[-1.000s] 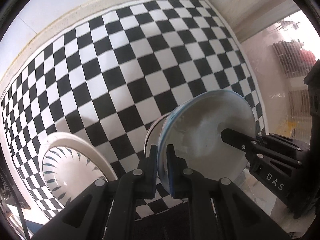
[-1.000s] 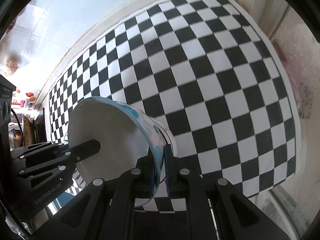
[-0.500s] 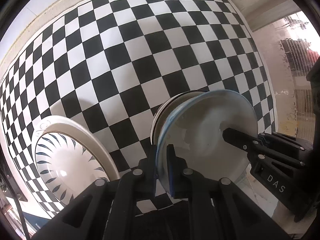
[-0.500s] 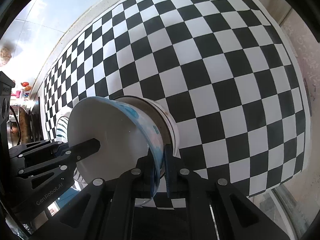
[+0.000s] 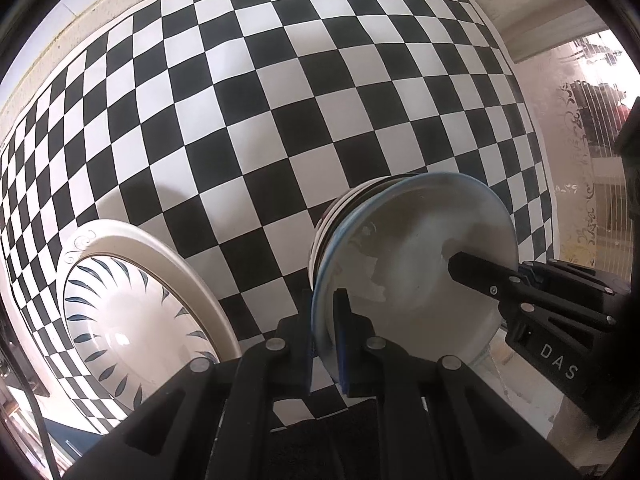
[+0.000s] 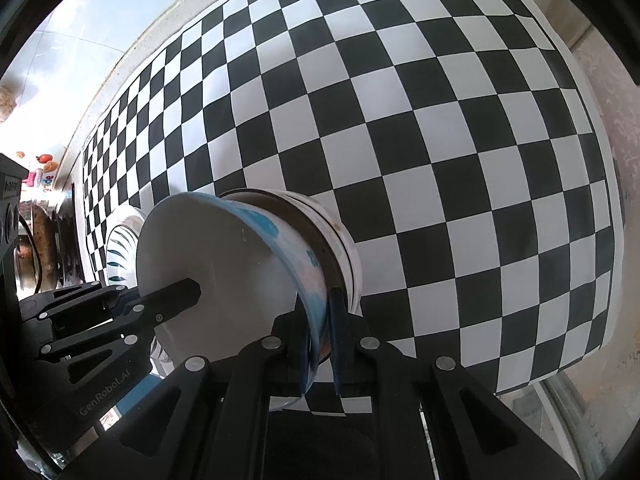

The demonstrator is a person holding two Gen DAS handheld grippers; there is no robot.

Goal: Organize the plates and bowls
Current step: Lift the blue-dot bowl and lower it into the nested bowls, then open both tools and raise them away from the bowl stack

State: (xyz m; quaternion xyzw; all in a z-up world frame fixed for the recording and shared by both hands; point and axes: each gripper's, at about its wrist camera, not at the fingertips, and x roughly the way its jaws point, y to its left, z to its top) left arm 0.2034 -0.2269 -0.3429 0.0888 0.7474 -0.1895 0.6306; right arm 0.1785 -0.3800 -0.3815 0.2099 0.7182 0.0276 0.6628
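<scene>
- The left tongs (image 5: 325, 336) are clamped narrow on the rim of a blue-patterned bowl (image 5: 416, 264), one finger inside the rim and one outside.
- The right tongs (image 6: 320, 344) are clamped on the opposite side of the same bowl (image 6: 224, 264) in the same way, with the rim pinched between the pads.
- In the left wrist view the right tongs (image 5: 464, 268) reach across the bowl's white inside from the right; in the right wrist view the left tongs (image 6: 180, 294) reach in from the left.
- The bowl is held between the two, its opening turned up toward the cameras and its base pointing down at the tabletop (image 5: 280, 80), which wears a black-and-white checked cloth.
- It sits partly nested in a second bowl (image 6: 340, 240), white with a dark band at the rim, which stands on the cloth near the tabletop's near edge; whether the two touch all round I cannot tell.
- The blue-patterned bowl looks slightly tilted against the lower one.
- A cream plate (image 5: 132, 300) with dark leaf marks lies flat on the cloth to the left, apart from the bowls, near the left near corner.
- That plate's edge (image 6: 120, 240) shows behind the bowl in the right wrist view.
</scene>
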